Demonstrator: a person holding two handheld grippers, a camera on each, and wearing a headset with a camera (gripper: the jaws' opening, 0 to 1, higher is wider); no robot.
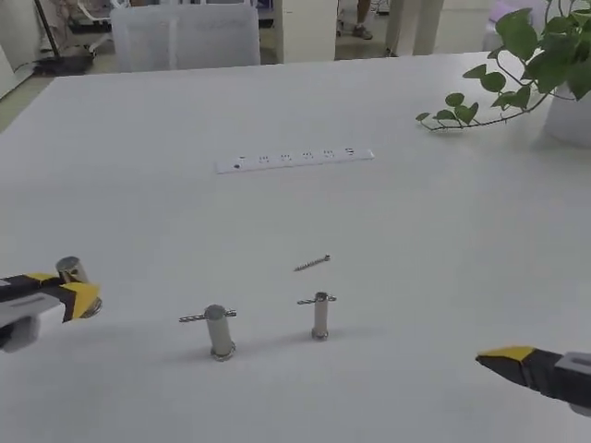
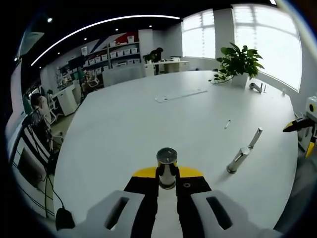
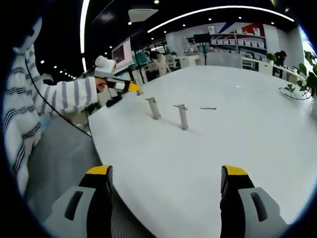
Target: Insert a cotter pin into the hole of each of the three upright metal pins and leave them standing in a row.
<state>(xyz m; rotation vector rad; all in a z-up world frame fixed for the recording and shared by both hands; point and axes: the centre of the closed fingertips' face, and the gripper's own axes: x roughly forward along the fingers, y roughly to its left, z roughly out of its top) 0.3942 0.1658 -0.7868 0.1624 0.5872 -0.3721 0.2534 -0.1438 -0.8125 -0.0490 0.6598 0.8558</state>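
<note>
Two metal pins stand upright on the white table, the left pin (image 1: 220,332) and the right pin (image 1: 320,316), each with a cotter pin through its top. They also stand in the right gripper view as the left pin (image 3: 153,107) and right pin (image 3: 183,116). A loose cotter pin (image 1: 312,263) lies just behind them. My left gripper (image 1: 69,286) is at the left edge, shut on a third metal pin (image 2: 167,166) held upright between its jaws. My right gripper (image 3: 166,173) hovers at the near right with its jaws wide apart and nothing between them.
A white power strip (image 1: 295,159) lies across the middle of the table (image 1: 443,240). A potted plant (image 1: 540,55) stands at the far right corner. A chair (image 1: 185,37) is behind the far edge. A striped sleeve (image 3: 59,96) shows behind the left gripper.
</note>
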